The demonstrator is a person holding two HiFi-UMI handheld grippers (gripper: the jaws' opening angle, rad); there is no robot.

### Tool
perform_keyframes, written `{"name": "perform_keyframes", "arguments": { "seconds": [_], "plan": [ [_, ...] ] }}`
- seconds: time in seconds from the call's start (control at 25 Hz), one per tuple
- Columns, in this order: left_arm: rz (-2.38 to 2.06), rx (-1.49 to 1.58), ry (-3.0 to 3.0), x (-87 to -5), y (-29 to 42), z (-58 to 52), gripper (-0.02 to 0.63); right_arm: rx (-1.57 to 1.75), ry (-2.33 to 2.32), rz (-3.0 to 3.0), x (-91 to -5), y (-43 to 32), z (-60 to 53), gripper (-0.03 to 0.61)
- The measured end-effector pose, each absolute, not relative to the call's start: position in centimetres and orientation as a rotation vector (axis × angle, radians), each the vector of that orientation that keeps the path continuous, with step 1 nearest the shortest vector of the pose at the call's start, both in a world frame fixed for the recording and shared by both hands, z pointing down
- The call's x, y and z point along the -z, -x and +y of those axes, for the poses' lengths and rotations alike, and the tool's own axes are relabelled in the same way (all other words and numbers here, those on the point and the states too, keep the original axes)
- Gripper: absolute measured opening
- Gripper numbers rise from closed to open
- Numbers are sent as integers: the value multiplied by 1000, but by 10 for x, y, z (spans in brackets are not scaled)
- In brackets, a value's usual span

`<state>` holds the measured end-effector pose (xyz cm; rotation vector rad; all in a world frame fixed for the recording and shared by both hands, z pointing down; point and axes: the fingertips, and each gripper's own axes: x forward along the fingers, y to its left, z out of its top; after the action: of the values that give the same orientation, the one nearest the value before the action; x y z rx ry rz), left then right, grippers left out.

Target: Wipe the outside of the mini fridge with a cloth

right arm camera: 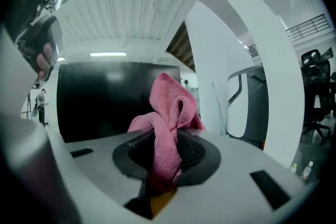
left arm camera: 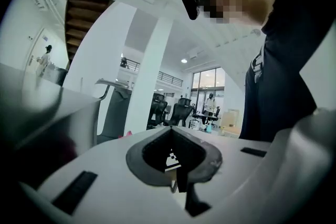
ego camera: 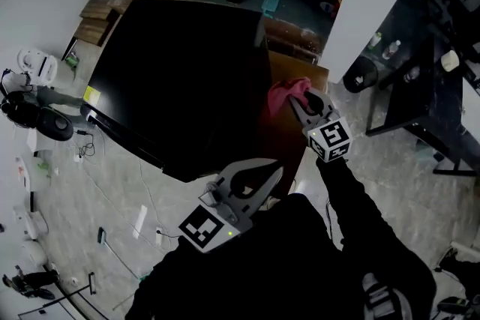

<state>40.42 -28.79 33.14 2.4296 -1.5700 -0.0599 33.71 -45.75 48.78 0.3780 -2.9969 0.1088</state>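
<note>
1. Far left first: the black mini fridge (ego camera: 180,79) fills the head view from centre out toward 10 o'clock, its glossy top facing the camera.
2. Down at 6 o'clock, the left tongs (ego camera: 276,173) hang close to the person's dark sleeve, tips pointing toward 1 o'clock at the fridge's near corner. In their own view the left tongs (left arm camera: 176,178) are pressed together with nothing between them.
3. Over to 3 o'clock of the fridge: the pink cloth (ego camera: 289,92) sits bunched just beside the fridge's right edge (contact with the surface? cannot tell from here).
4. The right tongs (ego camera: 298,104) come in from 5 o'clock and are clamped on that cloth. In the right gripper view the cloth (right arm camera: 167,113) sticks up in a folded tuft from between the tongs (right arm camera: 164,168), the fridge's dark face (right arm camera: 100,99) right behind it.
</note>
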Motion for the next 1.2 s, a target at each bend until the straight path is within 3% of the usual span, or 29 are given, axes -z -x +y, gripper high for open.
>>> {"name": "perform_keyframes", "arguments": {
  "seconds": [0.28, 0.48, 0.8, 1.2],
  "plan": [
    [-1539, 61, -2523, -249, -374, -228, 6, 22, -298, -3114, -341, -331, -395, 84],
    [-1660, 106, -2570, -195, -311, -214, 6, 134, -234, -3059, -269, -291, -389, 84],
    [-1876, 101, -2525, -163, -204, -208, 6, 387, -241, -2598, -272, -207, -433, 86],
    [-1956, 62, -2416, -191, -143, -196, 6, 678, -276, -2171, -311, -151, -471, 74]
  ]
}}
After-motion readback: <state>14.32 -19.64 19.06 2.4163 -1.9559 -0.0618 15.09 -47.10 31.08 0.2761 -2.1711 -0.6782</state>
